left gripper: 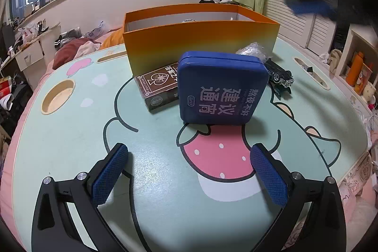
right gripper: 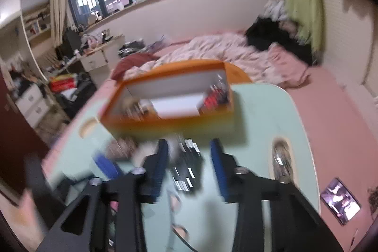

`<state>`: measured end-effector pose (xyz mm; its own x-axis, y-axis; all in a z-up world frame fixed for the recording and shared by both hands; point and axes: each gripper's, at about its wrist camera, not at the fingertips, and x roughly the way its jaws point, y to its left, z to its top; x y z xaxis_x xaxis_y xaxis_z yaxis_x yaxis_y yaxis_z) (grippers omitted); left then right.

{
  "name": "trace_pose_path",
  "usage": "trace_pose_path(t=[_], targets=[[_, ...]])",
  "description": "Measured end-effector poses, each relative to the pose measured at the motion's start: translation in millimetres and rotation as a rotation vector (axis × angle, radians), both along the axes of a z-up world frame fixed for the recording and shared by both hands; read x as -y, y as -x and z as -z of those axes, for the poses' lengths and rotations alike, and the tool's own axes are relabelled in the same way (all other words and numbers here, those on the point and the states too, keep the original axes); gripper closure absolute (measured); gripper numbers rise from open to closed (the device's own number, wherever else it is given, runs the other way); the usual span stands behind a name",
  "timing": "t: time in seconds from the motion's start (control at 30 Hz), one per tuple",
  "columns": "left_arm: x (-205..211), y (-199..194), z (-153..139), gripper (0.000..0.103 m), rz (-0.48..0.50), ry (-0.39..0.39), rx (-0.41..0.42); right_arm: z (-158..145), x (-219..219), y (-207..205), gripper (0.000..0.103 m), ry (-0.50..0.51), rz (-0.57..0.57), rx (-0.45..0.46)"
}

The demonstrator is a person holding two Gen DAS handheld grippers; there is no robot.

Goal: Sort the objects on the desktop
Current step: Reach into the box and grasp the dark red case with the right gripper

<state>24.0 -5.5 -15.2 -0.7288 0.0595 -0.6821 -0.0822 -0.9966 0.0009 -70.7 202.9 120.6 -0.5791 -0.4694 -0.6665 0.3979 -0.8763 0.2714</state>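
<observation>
On worktop [left gripper: 70, 134]: blue tin [left gripper: 222, 89] reads "建议通宵"; left tongs [left gripper: 189, 155] wide open; right tongs [right gripper: 189, 152], blurred, grip dark toy car [right gripper: 186, 167] w/ orange box [right gripper: 170, 124] behind.

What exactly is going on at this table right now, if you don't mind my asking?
A person is sorting desktop items into the orange box with two handheld grippers. The left gripper hangs wide open and empty in front of the blue tin, which leans on a card deck. The right gripper is blurred, with a dark toy car between its fingers, seemingly held, near the box. Some items already lie inside.
</observation>
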Motion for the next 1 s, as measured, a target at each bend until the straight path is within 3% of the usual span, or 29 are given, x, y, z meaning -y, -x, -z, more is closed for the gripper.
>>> trace_pose_path(t=[0.1,0.27,0.4,0.5,0.6,0.63,0.8,0.9,1.0], targets=[[0,0,0,0.0,0.001,0.0,-0.001,-4,33,63,0.079,-0.138,-0.019,0.149],[0,0,0,0.0,0.0,0.0,-0.001,32,66,128,0.078,-0.347,0.062,0.342],[0,0,-1,0.0,0.001,-0.001,-0.001,43,70,143,0.075,-0.482,0.178,0.315],[-1,-1,-1,0.0,0.003,0.004,-0.004,53,77,156,0.058,-0.456,0.159,0.379],[-1,-2,-1,0.0,0.006,0.005,-0.007,65,95,159,0.055,-0.503,0.144,0.394],[0,-2,-1,0.0,0.007,0.0,-0.007,67,99,159,0.064,-0.51,0.139,0.38],[2,-2,0,0.0,0.007,-0.006,-0.007,64,88,153,0.065,-0.337,0.081,0.372],[2,-2,0,0.0,0.006,-0.006,-0.007,16,62,123,0.065,-0.152,0.075,0.185],[2,-2,0,0.0,0.006,-0.006,-0.008,-24,20,68,0.065,0.016,0.09,0.006]])
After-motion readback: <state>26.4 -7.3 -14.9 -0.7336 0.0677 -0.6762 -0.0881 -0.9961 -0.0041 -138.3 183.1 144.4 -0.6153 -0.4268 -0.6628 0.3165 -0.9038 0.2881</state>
